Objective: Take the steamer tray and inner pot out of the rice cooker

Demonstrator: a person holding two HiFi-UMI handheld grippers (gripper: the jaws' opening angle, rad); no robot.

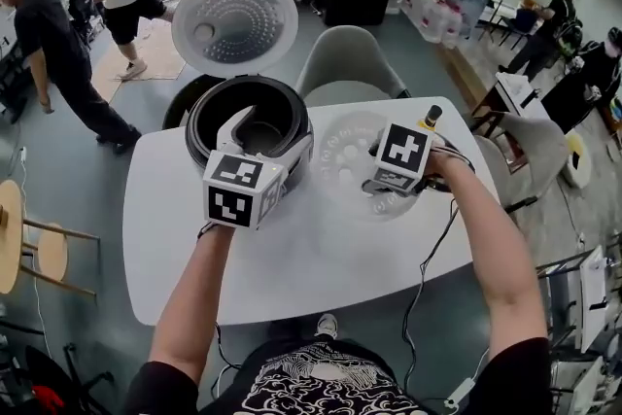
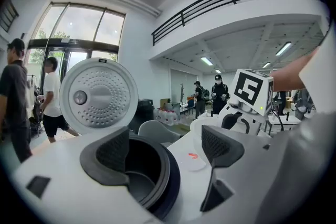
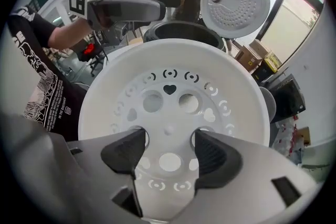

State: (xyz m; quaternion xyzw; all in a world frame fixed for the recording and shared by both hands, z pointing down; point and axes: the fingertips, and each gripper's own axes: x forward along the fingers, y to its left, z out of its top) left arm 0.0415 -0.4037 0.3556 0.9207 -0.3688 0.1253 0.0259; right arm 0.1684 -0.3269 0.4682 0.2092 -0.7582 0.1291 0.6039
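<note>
The black rice cooker [image 1: 209, 126] stands at the table's far left with its lid [image 1: 234, 22] tipped up. The dark inner pot [image 2: 137, 168] sits inside it. My left gripper [image 1: 267, 143] is open at the cooker's near right rim. One pad is over the pot's mouth and the other outside the wall [image 2: 170, 152]. The white perforated steamer tray [image 1: 335, 155] is to the right of the cooker, over the table. My right gripper [image 1: 394, 178] points down onto it, its pads [image 3: 167, 149] set in two holes and shut on the tray's centre [image 3: 168, 89].
The white table [image 1: 292, 267] holds the cooker, and its near half is bare. A grey chair [image 1: 345, 63] stands behind the table. Two people walk at the back left [image 1: 58, 53], and others sit at the back right. A cable runs down from my right gripper.
</note>
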